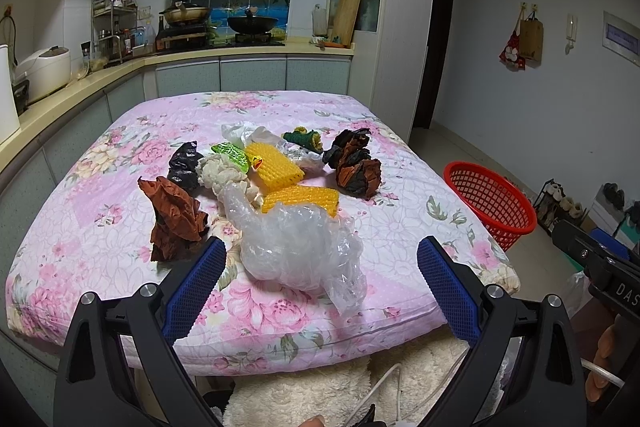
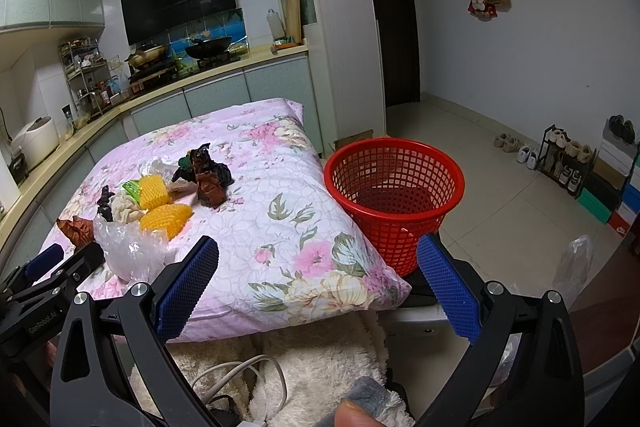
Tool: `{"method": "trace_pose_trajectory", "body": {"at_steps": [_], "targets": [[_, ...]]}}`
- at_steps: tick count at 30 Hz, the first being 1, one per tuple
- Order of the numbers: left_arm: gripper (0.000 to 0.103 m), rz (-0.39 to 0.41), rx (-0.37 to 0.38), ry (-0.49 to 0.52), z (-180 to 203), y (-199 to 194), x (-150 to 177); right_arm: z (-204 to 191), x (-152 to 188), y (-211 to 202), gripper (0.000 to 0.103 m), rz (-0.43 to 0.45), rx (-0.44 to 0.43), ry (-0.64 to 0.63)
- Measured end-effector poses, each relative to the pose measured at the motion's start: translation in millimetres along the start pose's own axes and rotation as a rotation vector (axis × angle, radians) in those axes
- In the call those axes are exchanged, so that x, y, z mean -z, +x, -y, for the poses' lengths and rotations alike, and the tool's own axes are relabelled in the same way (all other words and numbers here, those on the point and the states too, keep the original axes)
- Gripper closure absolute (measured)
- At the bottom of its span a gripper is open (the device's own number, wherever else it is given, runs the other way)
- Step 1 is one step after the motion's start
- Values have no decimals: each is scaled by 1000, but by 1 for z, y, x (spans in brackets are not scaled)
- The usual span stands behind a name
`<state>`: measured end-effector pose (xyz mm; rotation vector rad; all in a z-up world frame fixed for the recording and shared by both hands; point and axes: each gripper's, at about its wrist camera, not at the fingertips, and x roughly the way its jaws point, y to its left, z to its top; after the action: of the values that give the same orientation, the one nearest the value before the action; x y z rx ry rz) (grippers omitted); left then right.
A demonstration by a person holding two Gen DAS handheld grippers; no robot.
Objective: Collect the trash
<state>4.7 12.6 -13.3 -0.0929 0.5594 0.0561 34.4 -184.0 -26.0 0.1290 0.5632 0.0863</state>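
Trash heap [image 1: 276, 187] mid-quilt [image 1: 100, 187]; basket [image 2: 394, 195] on floor right of quilt.

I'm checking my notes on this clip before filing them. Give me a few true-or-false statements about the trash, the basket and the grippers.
1. The red basket holds trash. False: it looks empty.
2. Both the left gripper and the right gripper are open. True.
3. The clear plastic bag lies nearest the left gripper. True.
4. The right gripper grips a yellow foam net. False: it holds nothing; the net lies on the quilt.
5. The basket stands on the quilt. False: it stands beside it.
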Motion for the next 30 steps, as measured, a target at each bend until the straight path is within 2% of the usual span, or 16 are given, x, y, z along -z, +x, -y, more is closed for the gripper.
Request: {"method": "trace_pose_trajectory", "body": {"at_steps": [13,21,30], "targets": [[10,-3,-15,-28,-12,2,-3,-1,6,8,7,4,-16,17],[10,-5,-27,-52,-29,0,-11,-16,2,17,7,-34,-34,-35],[10,33,-155,-181,-103,-10,-34,-43,-3,24,7,-52,-122,-68]]}}
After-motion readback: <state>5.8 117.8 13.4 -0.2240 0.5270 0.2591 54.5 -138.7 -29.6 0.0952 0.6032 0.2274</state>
